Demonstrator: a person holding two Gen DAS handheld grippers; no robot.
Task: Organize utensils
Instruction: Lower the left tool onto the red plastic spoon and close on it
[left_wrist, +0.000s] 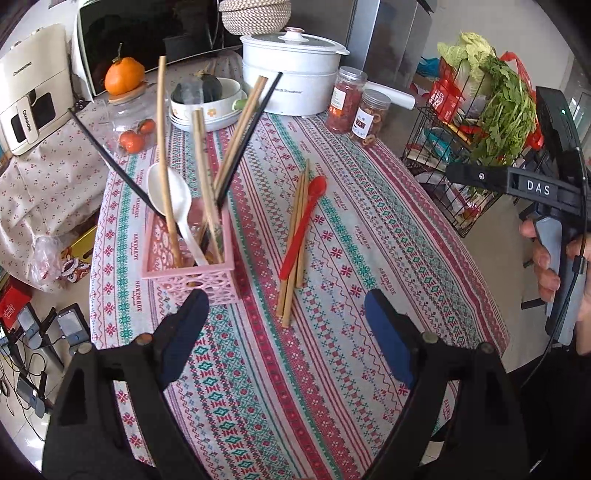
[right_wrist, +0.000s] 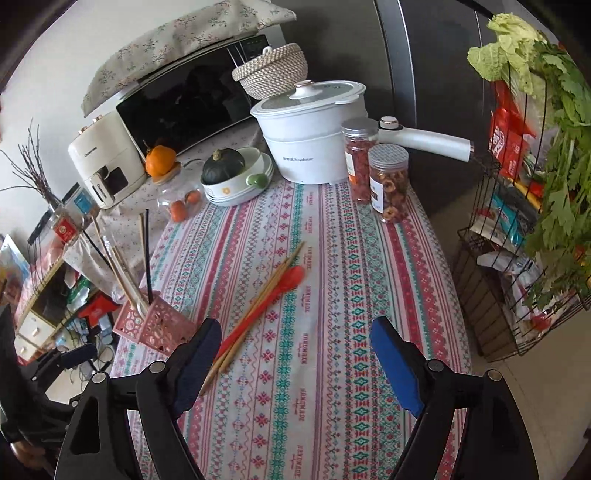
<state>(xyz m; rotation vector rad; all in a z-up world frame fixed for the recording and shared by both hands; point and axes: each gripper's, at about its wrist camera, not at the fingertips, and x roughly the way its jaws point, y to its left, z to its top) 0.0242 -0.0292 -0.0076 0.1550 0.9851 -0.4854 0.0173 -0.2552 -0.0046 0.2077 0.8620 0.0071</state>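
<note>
A pink lattice utensil basket (left_wrist: 195, 275) stands on the patterned tablecloth and holds a white spoon (left_wrist: 173, 199), wooden chopsticks (left_wrist: 201, 173) and black chopsticks (left_wrist: 243, 136). Right of it a red spoon (left_wrist: 303, 225) lies across several loose wooden chopsticks (left_wrist: 293, 258). My left gripper (left_wrist: 286, 339) is open and empty, hovering just in front of the basket and the loose chopsticks. My right gripper (right_wrist: 295, 362) is open and empty above the cloth; in its view the red spoon (right_wrist: 269, 299), loose chopsticks (right_wrist: 255, 314) and basket (right_wrist: 155, 325) lie ahead to the left.
At the table's back stand a white pot (left_wrist: 291, 85), two snack jars (left_wrist: 356, 105), a bowl with a dark squash (left_wrist: 205, 101) and a glass jar of tangerines (left_wrist: 131, 122). A wire rack with greens (left_wrist: 476, 122) stands off the right edge. The right gripper's handle (left_wrist: 561, 206) is at far right.
</note>
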